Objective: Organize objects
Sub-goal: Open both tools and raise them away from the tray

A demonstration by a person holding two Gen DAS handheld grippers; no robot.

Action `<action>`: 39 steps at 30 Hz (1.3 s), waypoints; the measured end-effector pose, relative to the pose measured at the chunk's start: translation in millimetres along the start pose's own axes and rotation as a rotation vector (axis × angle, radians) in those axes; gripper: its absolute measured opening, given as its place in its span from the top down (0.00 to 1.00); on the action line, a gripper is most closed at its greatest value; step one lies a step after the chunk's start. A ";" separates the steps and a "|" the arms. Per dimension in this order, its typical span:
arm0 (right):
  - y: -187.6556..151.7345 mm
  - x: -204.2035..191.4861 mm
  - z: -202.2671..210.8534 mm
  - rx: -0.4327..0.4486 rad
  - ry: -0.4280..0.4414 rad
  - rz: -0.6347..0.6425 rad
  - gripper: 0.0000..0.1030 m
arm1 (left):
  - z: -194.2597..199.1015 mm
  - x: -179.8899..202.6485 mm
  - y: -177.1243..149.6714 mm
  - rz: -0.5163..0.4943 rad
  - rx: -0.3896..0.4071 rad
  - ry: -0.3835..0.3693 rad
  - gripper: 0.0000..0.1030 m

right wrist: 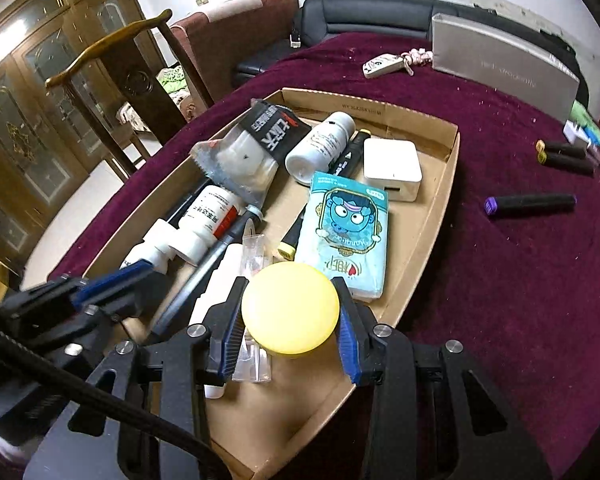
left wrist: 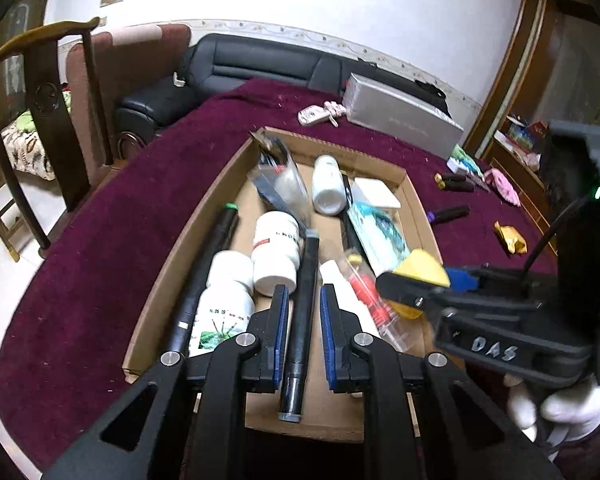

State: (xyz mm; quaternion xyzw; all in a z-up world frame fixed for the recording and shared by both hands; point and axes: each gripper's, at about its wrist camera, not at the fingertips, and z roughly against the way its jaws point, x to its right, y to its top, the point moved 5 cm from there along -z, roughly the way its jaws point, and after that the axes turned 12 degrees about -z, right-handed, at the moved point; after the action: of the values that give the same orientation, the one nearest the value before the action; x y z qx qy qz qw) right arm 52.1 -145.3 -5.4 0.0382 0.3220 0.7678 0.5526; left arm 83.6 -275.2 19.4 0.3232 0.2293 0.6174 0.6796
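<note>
A shallow cardboard tray [left wrist: 168,280] [right wrist: 432,216] on the maroon tablecloth holds white bottles [left wrist: 274,256] [right wrist: 320,146], black markers, a blue tissue pack [right wrist: 346,236], a white box [right wrist: 392,168] and plastic packets. My left gripper [left wrist: 304,296] is open over the tray, its fingers either side of a black marker [left wrist: 302,320] lying below. My right gripper [right wrist: 290,306] is shut on a round yellow object [right wrist: 290,306] [left wrist: 422,270], held just above the tray's near end.
Loose on the cloth right of the tray: a purple-capped marker [right wrist: 530,204], two yellow-capped markers [right wrist: 566,156], a gold wrapper [left wrist: 510,237]. A silver box [right wrist: 500,66] and a key fob [right wrist: 382,66] lie farther back. A wooden chair [left wrist: 40,92] stands left.
</note>
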 end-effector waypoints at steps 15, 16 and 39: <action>0.5 -17.4 14.9 0.141 -0.157 0.154 0.57 | 50.2 -18.8 24.1 0.022 0.137 0.102 0.54; 0.8 -19.1 17.0 0.150 -0.158 0.160 0.56 | 50.1 -18.9 24.5 0.022 0.138 0.103 0.54; -4.5 8.7 62.4 0.255 -0.178 0.135 0.49 | 76.1 38.2 42.8 -0.102 0.246 0.175 0.29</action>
State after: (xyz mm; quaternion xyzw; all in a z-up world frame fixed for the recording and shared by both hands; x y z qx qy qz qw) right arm 78.3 -108.7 38.9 0.1973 0.3633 0.7498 0.5166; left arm 113.1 -248.1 105.8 0.3368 0.3776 0.5750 0.6429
